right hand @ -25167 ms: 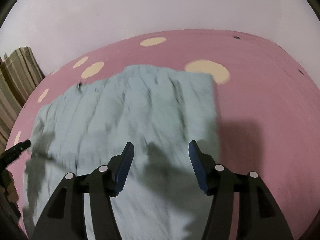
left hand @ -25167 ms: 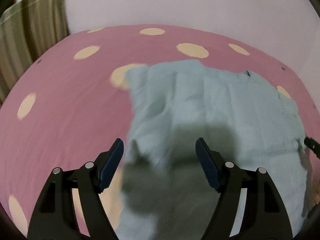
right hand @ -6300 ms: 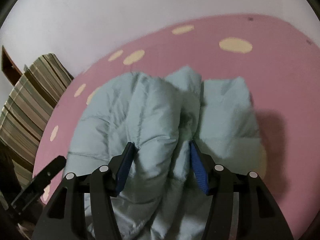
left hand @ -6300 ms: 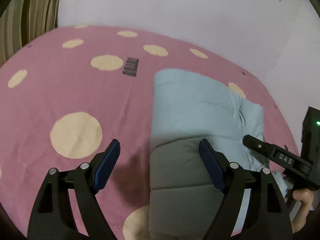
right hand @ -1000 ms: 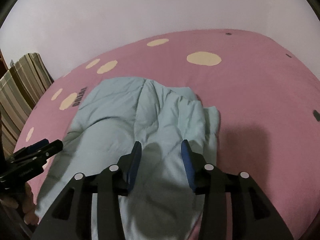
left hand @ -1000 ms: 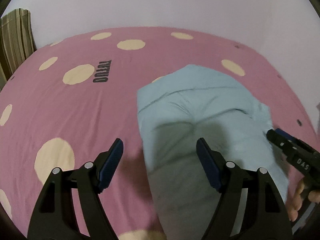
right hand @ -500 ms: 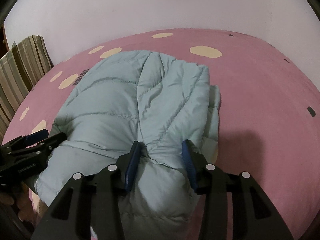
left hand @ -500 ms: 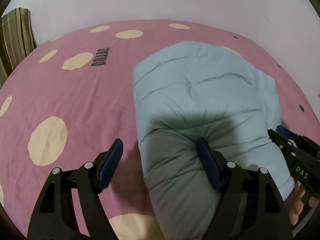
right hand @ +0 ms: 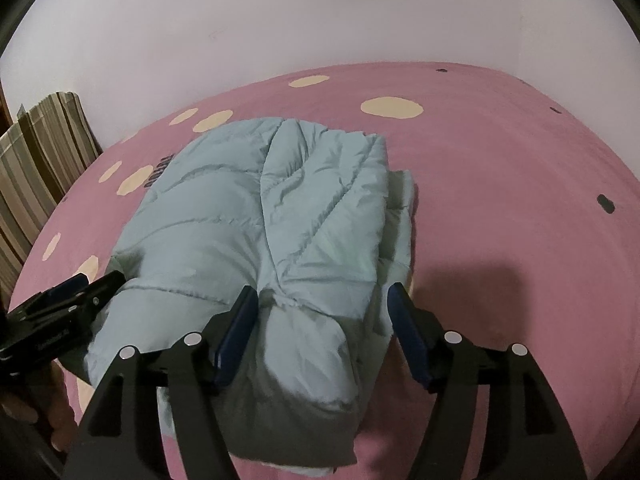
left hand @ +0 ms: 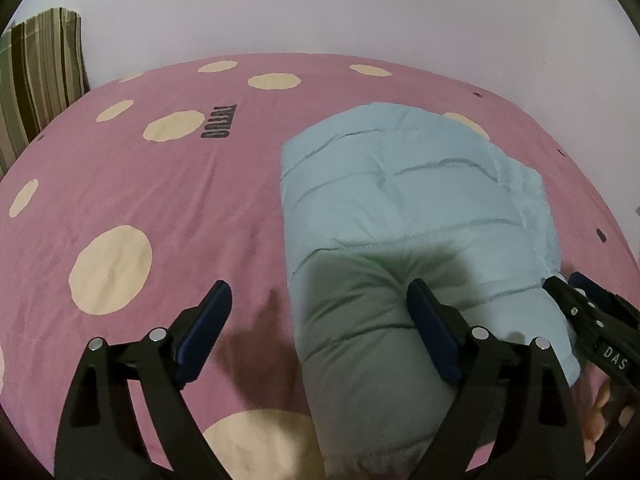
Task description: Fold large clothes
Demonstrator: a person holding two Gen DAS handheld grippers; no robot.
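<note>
Both claws, left claw and right claw, opening, seemingly released, over folded blue puffer jacket.

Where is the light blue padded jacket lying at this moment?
The light blue padded jacket lies folded on the pink dotted bedcover, right of centre in the left wrist view, just ahead of both grippers.

Pale blue quilted puffer jacket lies folded, centre frame, on pink bedsheet w/ cream dots. Right gripper, bottom centre, jaws opening, jacket's near fold between them. Left gripper at left edge, beside jacket.
</note>
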